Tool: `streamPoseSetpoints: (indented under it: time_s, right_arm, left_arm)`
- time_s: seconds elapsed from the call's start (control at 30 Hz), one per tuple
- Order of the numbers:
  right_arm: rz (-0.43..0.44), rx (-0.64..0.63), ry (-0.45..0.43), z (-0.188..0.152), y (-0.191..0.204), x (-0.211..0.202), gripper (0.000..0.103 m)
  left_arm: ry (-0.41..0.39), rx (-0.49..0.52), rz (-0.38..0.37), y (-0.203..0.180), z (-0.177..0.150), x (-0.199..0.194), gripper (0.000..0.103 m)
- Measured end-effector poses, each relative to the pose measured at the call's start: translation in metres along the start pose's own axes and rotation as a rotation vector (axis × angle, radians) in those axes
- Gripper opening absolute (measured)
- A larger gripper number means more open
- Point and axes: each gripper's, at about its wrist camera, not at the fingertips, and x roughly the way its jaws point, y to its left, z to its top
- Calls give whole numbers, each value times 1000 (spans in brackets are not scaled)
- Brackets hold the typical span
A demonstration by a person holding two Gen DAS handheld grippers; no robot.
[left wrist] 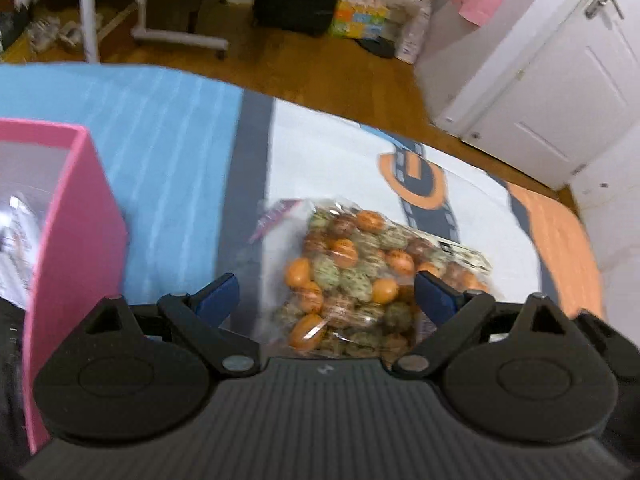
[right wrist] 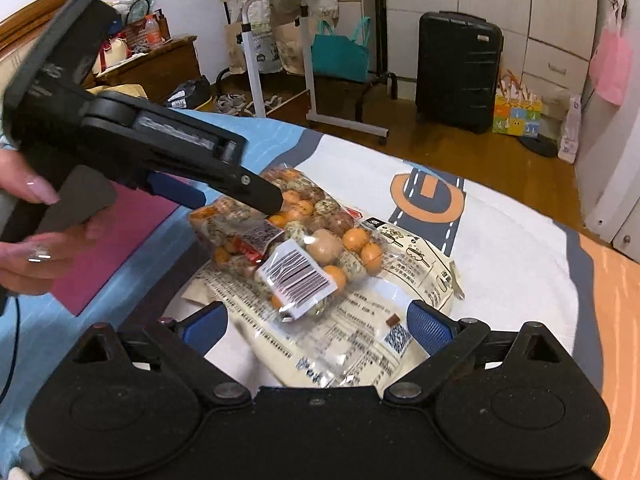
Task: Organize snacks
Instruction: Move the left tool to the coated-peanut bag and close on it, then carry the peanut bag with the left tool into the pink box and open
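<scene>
A clear bag of orange, green and brown coated snacks (left wrist: 352, 276) (right wrist: 296, 236) lies on the bed. In the right wrist view it rests on a cream snack packet (right wrist: 352, 332). My left gripper (left wrist: 326, 294) is open, its blue pads on either side of the bag's near end, not closed on it. The left gripper also shows in the right wrist view (right wrist: 240, 196), reaching down over the bag's far end. My right gripper (right wrist: 316, 322) is open and empty just above the cream packet. A pink box (left wrist: 76, 216) (right wrist: 116, 236) stands to the left.
The bed sheet (left wrist: 172, 148) is blue and white with a road print, and its edge drops to the wooden floor (right wrist: 480, 160). A black suitcase (right wrist: 456, 72), a rolling table (right wrist: 312, 52) and a white door (left wrist: 560, 92) stand beyond.
</scene>
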Motion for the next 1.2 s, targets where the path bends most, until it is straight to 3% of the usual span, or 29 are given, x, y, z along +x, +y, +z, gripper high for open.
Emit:
streamPoseSetpoints:
  time_s: [0.03,0.1,0.23,0.4,0.7,0.87,1.2]
  right_arm:
    - [-3,5,9,1,-1,4,99]
    - [-17,3,13,2,-1,10,100]
    - [-40,-2,-4,0,5,15,100]
    - [-64,7,-28,-6,8,13,92]
    - [-100,-20,-59,-23,18,-9,76]
    - [-111,-37,-61,-28,27,-29,75]
    - [-78,-80,-96,-36,50,-70,75]
  left_arm:
    - [15,4,-16,0,1,1,91]
    - [39,2,-59,1,2,3,78]
    - [51,22,-83,0,2,1,71]
    - [41,85,-83,-7,-6,-7,65]
    - [28,206,-99,-32,-23,-19,64]
    - [50,274,-100,-46,-31,-40,64]
    - [72,276,-94,-50,-54,-92,65]
